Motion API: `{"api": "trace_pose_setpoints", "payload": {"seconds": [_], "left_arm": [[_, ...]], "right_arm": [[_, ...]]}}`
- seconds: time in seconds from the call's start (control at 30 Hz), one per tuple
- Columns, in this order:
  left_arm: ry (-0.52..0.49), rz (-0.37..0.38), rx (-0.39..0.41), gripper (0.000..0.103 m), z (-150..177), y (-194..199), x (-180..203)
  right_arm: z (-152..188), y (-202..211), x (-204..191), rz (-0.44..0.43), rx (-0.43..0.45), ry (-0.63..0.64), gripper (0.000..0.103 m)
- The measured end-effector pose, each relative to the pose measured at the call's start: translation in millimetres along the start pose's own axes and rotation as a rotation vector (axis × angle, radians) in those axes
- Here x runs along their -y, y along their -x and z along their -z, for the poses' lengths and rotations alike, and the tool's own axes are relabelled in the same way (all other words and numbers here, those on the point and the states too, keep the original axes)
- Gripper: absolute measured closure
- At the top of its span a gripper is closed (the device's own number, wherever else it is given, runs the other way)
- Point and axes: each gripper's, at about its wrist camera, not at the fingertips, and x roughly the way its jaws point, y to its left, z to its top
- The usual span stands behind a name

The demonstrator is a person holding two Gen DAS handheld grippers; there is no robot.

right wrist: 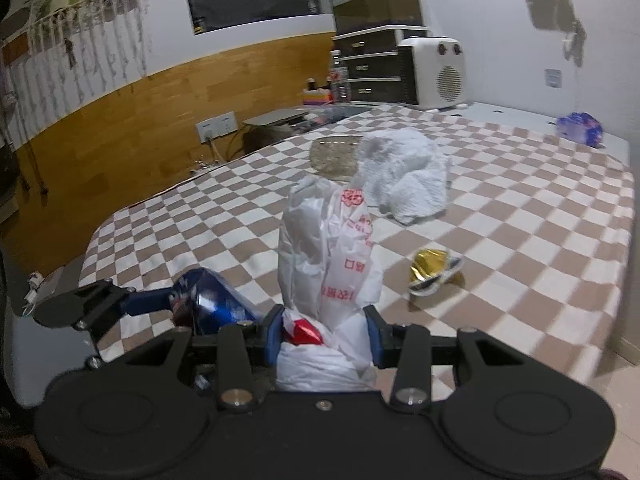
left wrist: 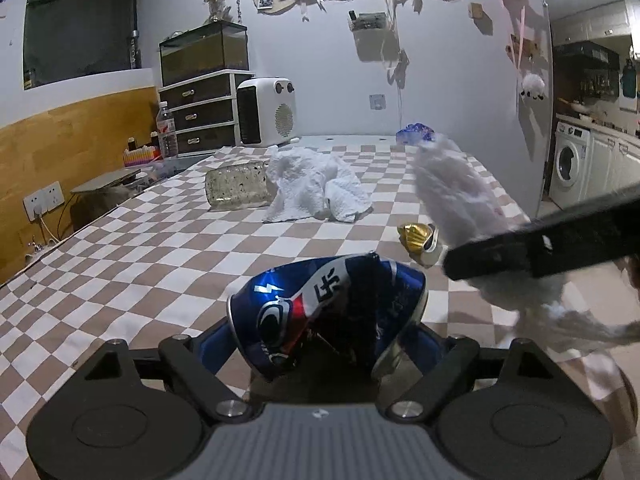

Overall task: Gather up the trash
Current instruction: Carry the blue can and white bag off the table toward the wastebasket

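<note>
Left gripper [left wrist: 324, 344]: spread wide, with a crushed blue can [left wrist: 320, 304] filling the whole gap and the blue pads close against both flanks; cannot tell whether pinching firmly or merely touching. Lies crosswise between the jaws, dented side up, one rim towards the right-hand pad. Looks light and thin-walled, already buckled, so likely gives further under pressure and calls for only a modest squeeze. Probably slick on the printed skin and sharp along the creases; best taken across the folded middle, where the flattened metal offers two roughly parallel faces, not on the rounded rim, which would tend to roll out of the pads. Right gripper [right wrist: 322, 332]: closed narrow on a white plastic bag [right wrist: 328, 240], bunched between the pads with something red showing just inside, the loose top standing up ahead of the fingertips. Soft, limp and slippery; holds only where gathered thick, and offers no open mouth as gripped. Seen from the right wrist, sits just left of those jaws, beside the bag. Farther ahead of both pairs of jaws on the checkered cloth [left wrist: 160, 260]: a crumpled gold wrapper [left wrist: 418, 236], near and to the right, then a white tissue heap [left wrist: 316, 188], all feather-light and easily crushed.
</note>
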Motion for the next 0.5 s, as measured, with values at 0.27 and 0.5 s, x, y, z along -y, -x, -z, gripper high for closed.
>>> {"api": "trace_pose_setpoints", "payload": {"seconds": [0.27, 0.5], "left_arm": [[0.054, 0.012, 0.014, 0.020, -3, 19, -2], [0.064, 0.023, 0.044, 0.021, -7, 40, 6]], "right_arm": [[19, 34, 2, 0.072, 0.005, -0.032, 0.061], [35, 58, -1, 0.118, 0.010, -0.053, 0.061]]}}
